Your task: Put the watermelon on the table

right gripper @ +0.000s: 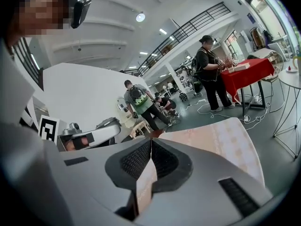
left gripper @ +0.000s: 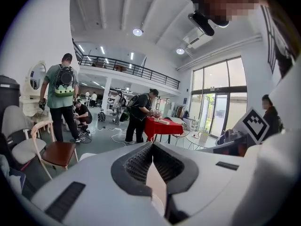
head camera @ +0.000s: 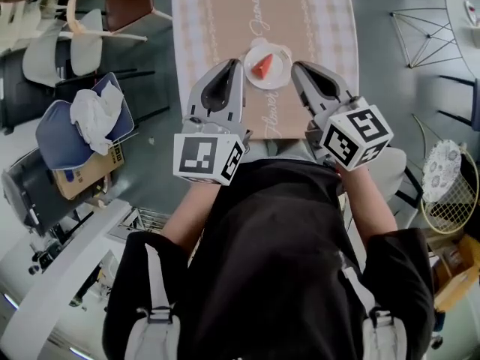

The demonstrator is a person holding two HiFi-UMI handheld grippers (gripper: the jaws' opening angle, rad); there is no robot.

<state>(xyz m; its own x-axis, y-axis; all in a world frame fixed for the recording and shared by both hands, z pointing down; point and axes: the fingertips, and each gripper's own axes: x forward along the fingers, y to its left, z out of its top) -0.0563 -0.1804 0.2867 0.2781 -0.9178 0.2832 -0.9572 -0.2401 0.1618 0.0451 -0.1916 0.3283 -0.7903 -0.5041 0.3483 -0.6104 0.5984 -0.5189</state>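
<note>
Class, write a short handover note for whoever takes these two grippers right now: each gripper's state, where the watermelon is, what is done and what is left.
Left gripper: jaws together, nothing between them.
Right gripper: jaws together, empty as well.
Watermelon slice: lies on the white plate, which sits on the table near its front edge; in the head view it shows between the two grippers.
Done: the watermelon looks placed on the table.
Left: probably nothing but a check of the placement.
</note>
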